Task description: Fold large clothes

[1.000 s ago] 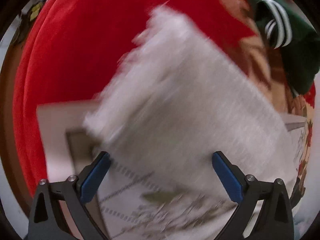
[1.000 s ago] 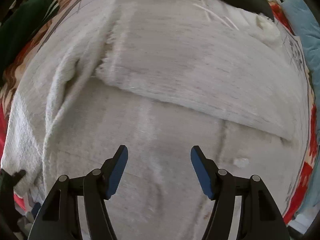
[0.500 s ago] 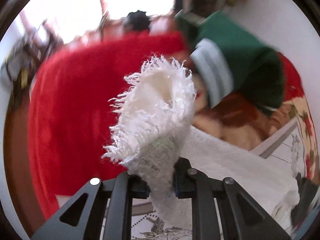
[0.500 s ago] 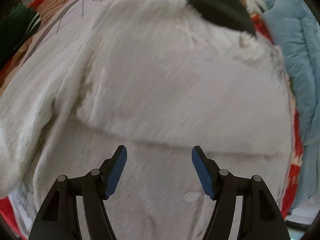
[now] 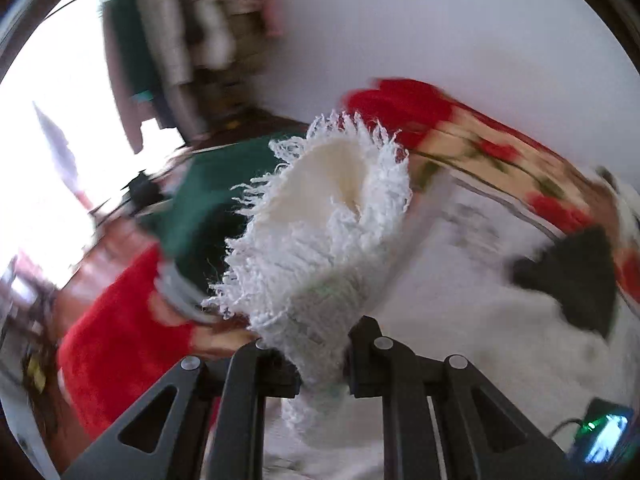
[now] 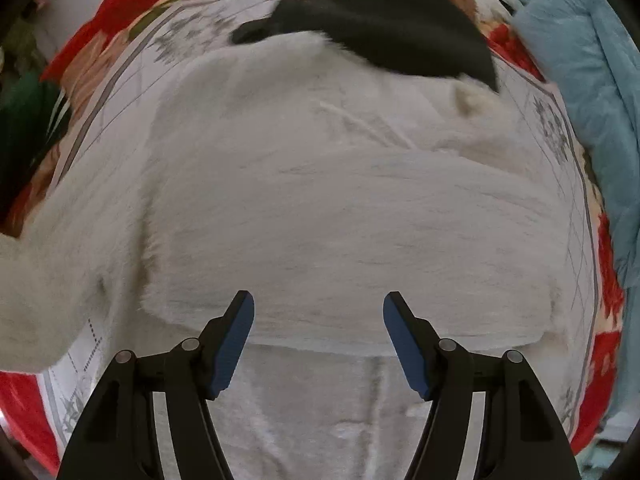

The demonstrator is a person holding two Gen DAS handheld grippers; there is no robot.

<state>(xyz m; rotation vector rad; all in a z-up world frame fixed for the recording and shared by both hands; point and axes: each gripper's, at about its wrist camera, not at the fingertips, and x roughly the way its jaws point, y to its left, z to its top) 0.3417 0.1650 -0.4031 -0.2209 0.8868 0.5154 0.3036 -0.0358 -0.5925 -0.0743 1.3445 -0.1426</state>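
Note:
A large fuzzy white garment [image 6: 320, 208] lies spread on the bed, with a folded layer across its middle. My left gripper [image 5: 322, 364] is shut on a fringed corner of the white garment [image 5: 328, 216] and holds it lifted above the bed. My right gripper [image 6: 318, 340] is open and empty, hovering just above the near part of the garment, its blue pads [image 6: 236, 340] on either side of the folded edge. The lifted part shows at the left of the right wrist view [image 6: 36, 288].
A black cloth [image 6: 384, 16] lies at the garment's far end. A green striped garment [image 5: 200, 200] and a red blanket [image 5: 120, 328] lie to the left. A light blue blanket [image 6: 592, 92] lies at the right. The floral bedspread [image 6: 132, 28] is underneath.
My left gripper closed on the garment's fringed corner and lifted it, swinging right. My right gripper drew back towards the near edge and stayed open.

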